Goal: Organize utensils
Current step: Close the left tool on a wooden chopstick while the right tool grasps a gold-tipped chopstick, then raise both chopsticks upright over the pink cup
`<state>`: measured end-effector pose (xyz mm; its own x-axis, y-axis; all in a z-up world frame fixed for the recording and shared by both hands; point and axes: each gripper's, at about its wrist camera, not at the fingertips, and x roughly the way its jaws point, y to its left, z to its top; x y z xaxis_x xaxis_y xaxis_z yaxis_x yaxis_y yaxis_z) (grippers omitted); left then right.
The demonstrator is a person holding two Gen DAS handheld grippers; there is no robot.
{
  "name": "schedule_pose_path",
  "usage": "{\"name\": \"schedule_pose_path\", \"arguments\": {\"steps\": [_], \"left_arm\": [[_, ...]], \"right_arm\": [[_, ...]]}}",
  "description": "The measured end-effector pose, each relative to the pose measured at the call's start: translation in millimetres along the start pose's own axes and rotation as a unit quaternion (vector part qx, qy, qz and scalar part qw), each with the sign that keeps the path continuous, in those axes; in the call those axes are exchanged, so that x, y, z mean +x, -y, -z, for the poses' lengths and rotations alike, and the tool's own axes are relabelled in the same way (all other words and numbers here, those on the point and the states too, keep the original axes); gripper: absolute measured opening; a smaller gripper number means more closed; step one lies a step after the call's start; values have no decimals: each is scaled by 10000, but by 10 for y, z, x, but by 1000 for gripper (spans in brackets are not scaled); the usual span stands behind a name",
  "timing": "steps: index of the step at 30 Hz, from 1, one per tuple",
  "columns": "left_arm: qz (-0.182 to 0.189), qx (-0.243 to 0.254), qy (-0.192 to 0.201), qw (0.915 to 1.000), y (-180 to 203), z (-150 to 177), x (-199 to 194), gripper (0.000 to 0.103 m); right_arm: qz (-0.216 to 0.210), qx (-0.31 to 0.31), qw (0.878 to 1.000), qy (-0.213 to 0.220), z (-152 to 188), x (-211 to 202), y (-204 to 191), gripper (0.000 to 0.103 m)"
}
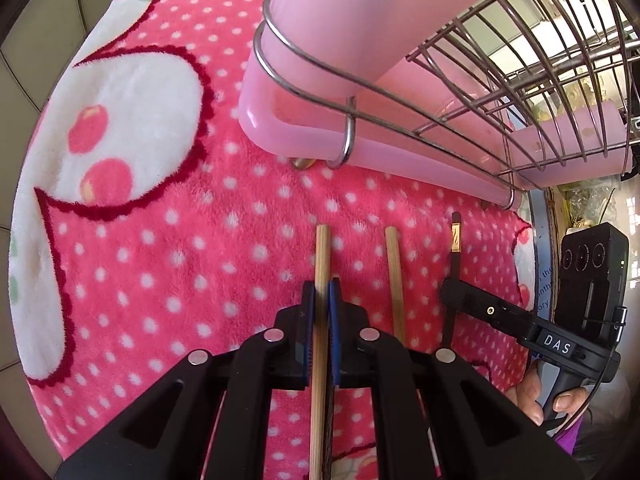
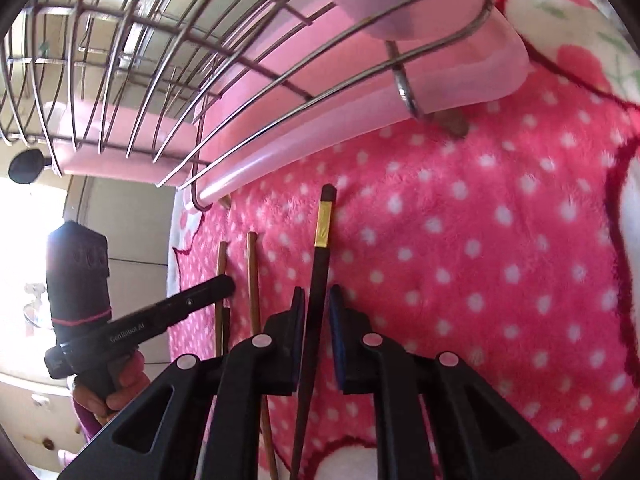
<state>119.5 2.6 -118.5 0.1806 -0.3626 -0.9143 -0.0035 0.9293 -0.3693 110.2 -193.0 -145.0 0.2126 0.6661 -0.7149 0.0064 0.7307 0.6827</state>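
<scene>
Your left claw (image 1: 320,300) was clenched on a pale wooden chopstick (image 1: 322,256), the blue pads pressed against its sides, its blunt end poking out ahead toward the pink drip tray (image 1: 304,132). A dark sliver showed beside the stick below the pads, too thin to tell what it was. A second wooden chopstick (image 1: 394,276) lay loose on the pink polka-dot blanket (image 1: 168,240), just to the right of the held one and roughly parallel to it, short of the tray's rounded front edge.

Your right claw (image 2: 313,300) was grasping a black chopstick (image 2: 322,248) with a gold band near its top; the stick ran up between the jaws, hard against the left pad, its dark end pointing at the tray's corner. From the left wrist view that claw sat to the right of the loose chopstick, near the blanket's edge.

A wire dish rack (image 1: 500,92) sat in the tray, its steel rim wires looping along the tray's front, and a tall pink holder (image 1: 344,20) rose inside the rack's near corner. A small brown foot (image 1: 303,163) showed beneath the tray's front edge. The blanket covered the surface under tray and chopsticks alike.
</scene>
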Motion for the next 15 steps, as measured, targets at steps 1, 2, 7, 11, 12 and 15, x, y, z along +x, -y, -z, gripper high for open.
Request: {"name": "schedule_pose_path", "arguments": {"steps": [1,2,7,11,12,15], "left_arm": [[-5,4,5,10000,4,-1,4,7],[-7,19,5,10000,-12,-6,-3,7],[-34,76,85,9999,18,14,-17,7],[29,219,298,9993,53,98,-117,6],[17,270,382,9989,70,123,-159,6],[77,376,656,9971,116,204,-310,6]], "right_arm": [[-31,-12,10000,18,5,-8,9,9],[-52,-15,10000,37,15,-24,19,9],[-43,-116,9996,264,93,-268,45,8],[-36,-308,9978,585,191,-530,-29,8],[-21,-357,9972,653,216,-589,-52,8],[18,-538,9944,909,313,-780,-139,7]]}}
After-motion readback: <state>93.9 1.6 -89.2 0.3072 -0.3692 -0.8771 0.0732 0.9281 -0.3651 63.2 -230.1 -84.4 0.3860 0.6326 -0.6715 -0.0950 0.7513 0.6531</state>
